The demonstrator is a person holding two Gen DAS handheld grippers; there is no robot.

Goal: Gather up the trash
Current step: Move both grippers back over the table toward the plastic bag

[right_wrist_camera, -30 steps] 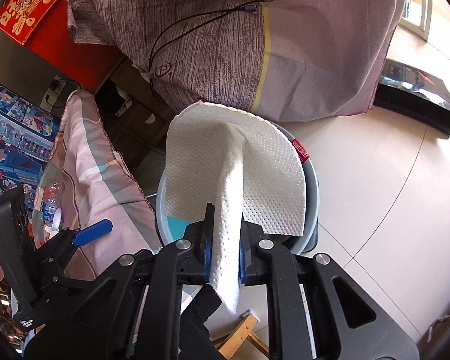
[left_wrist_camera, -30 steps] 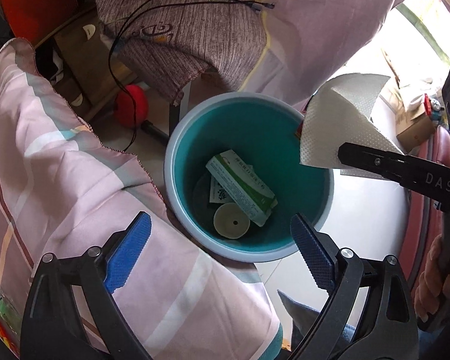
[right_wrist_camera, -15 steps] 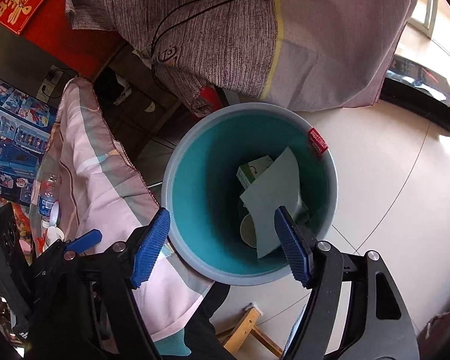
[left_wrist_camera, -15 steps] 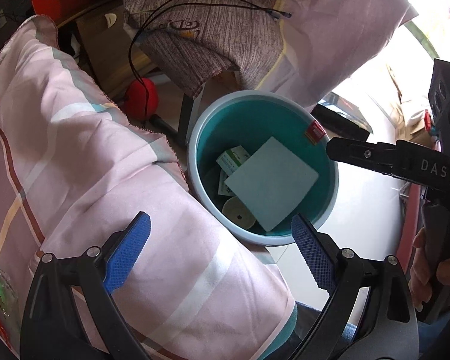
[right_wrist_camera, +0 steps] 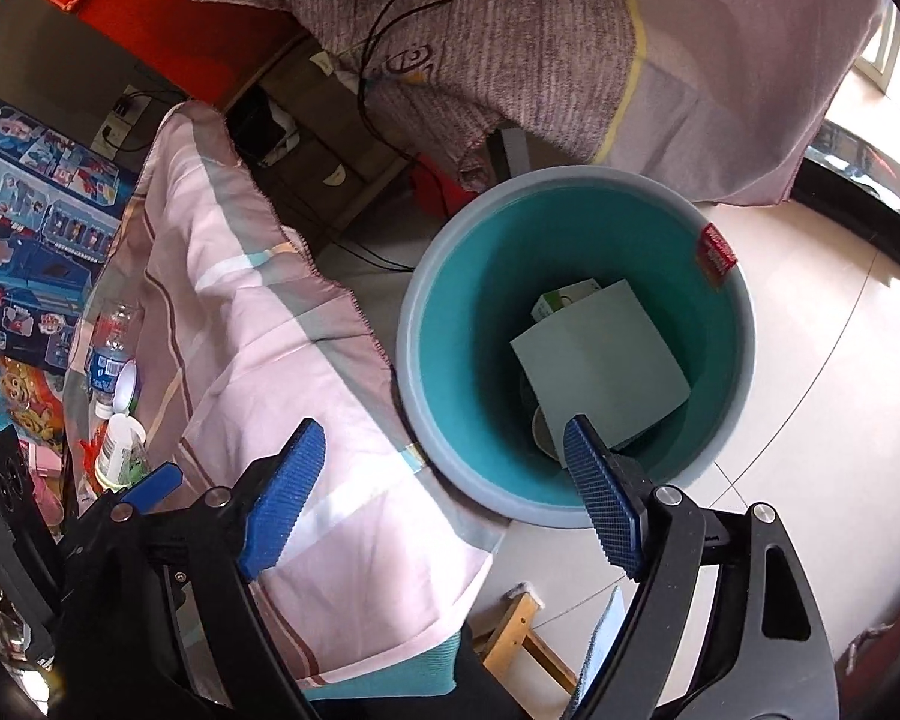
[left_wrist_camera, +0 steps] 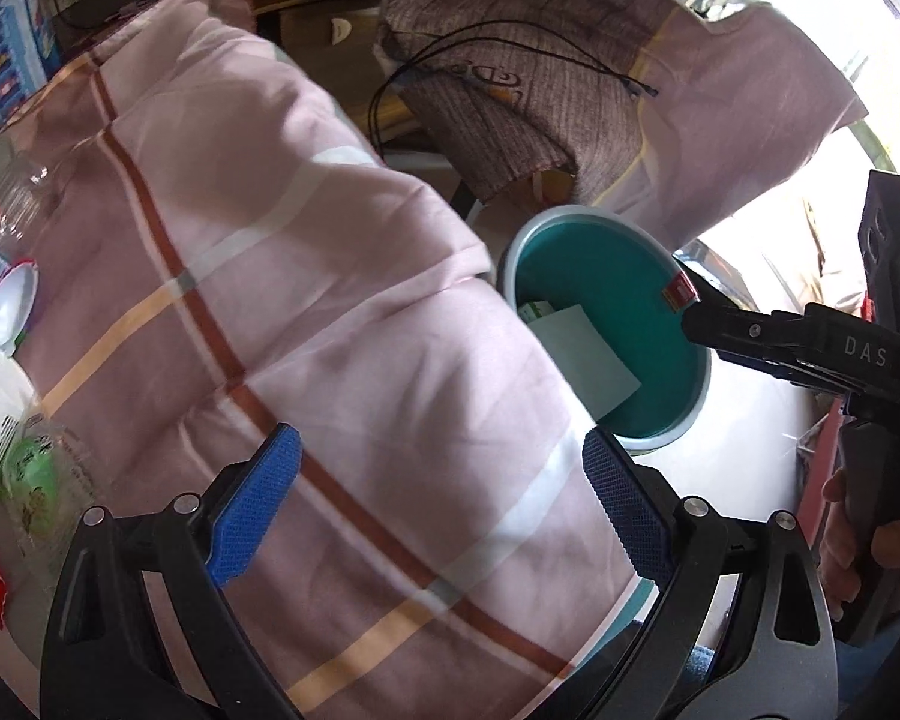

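While both grippers are pointed steeply downward, the scene is set out as follows.

Right gripper (right_wrist_camera: pixel 444 498): its jaws are opening, last reading higher than the one before; nothing is seen between the blue pads, which are spread over the near rim of the bin.

Left gripper (left_wrist_camera: pixel 444 510): its jaws are spread wide and nothing is gripped; only the pink quilt is seen between the pads.

Bin (right_wrist_camera: pixel 417 312): a round grey pail with a teal inside is stood on the pale tiled floor (right_wrist_camera: pixel 810 450), just beside the quilt edge; a red tag (right_wrist_camera: pixel 716 254) is fixed at its far rim.

Paper towel (right_wrist_camera: pixel 600 366): the white sheet is lain flat inside the bin, apart from both grippers.

Other trash in the bin: a green and white carton (right_wrist_camera: pixel 561 300) is partly covered by the towel; a pale round thing beneath it is mostly hidden, possibly a lid.

Quilt (left_wrist_camera: pixel 330 300): a pink striped cover is spread across most of the left view, and the near side of the bin is hidden by it there.

Trash on the quilt's far side: a clear water bottle (right_wrist_camera: pixel 111 354) and a small white bottle (right_wrist_camera: pixel 117 444) are seen, partly blocked by the left gripper's body.

Behind the bin: a brown striped cloth (right_wrist_camera: pixel 480 48) is draped, with a black cable (right_wrist_camera: pixel 390 18) hung over it.
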